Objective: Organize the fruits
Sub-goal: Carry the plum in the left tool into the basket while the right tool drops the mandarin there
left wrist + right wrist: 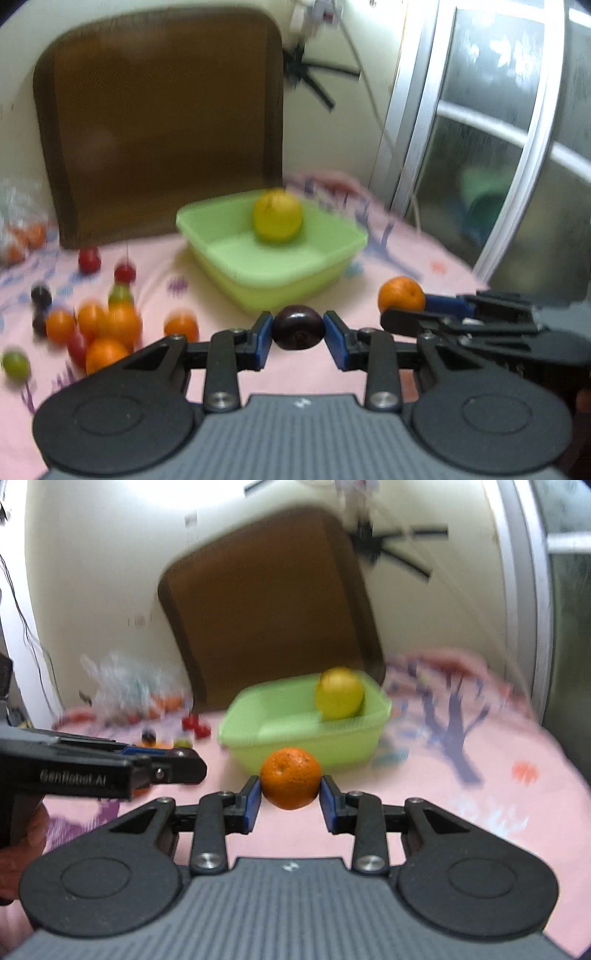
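Two tongs are up at once, one in each of my hands, both held level above the pink printed cloth [480, 812] and aimed at the green tub [273, 273]. My left gripper [298, 328] is clenched on a dark plum [298, 328], its blue pads [263, 332] pressed to either side; the plum lies with its wider axis running pad to pad and a dimpled end turned back toward my camera. My right gripper [290, 779] is clamped the same way on an orange [290, 777], nearly round, its dimple facing up and back at me. From the left wrist view the right tongs come in from the right edge, just beside mine, with the orange at their tip. From the right wrist view the left tongs enter at the left, part of my hand [22, 834] showing beneath them.

The cloth covers the whole surface. A big brown tray-like panel [162, 122] leans against the pale wall behind the tub, and a metal-framed glass door [498, 140] stands to the right. The tub sits near the middle, just ahead of both held fruits, with one yellow-green fruit [277, 216] in it by the back wall. Loose oranges [110, 325], small red fruits [89, 259] and dark ones lie scattered on the cloth to the left, blurred. A crinkled clear bag [122, 686] lies at the far left.
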